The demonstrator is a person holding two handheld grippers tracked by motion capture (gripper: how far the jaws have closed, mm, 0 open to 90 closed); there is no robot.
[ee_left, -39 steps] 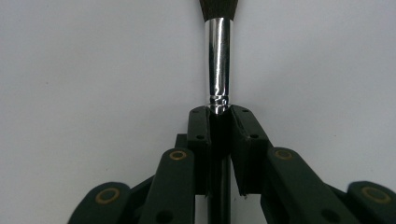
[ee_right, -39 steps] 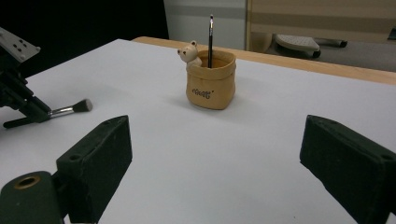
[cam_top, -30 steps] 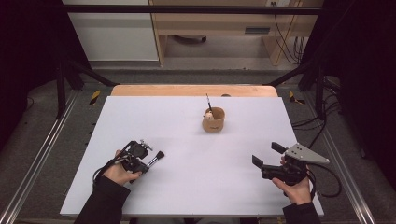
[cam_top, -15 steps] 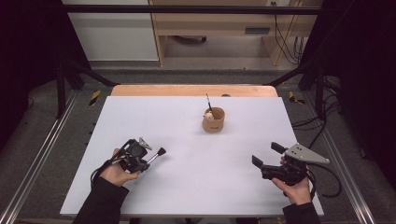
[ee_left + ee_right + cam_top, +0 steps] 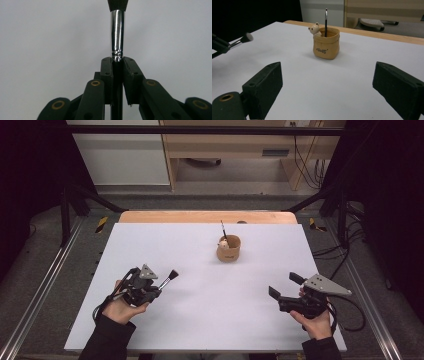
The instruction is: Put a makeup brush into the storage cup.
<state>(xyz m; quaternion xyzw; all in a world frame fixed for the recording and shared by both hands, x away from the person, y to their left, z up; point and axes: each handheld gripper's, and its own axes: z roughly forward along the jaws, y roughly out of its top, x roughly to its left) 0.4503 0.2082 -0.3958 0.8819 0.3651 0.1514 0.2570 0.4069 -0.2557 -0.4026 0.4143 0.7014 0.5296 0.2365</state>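
2 brushes: 1 pinched in L gripper (image 5: 161, 286), 1 in holder (image 5: 229, 248); R gripper (image 5: 285, 287) spread.

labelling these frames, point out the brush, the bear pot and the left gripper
brush (image 5: 172, 275): high view, on its bristle head
bear pot (image 5: 326, 47): right gripper view, on its front wall
left gripper (image 5: 117, 62): left gripper view, between its fingertips

brush (image 5: 117, 32) bristles cut off at top edge, handle hidden between jaws
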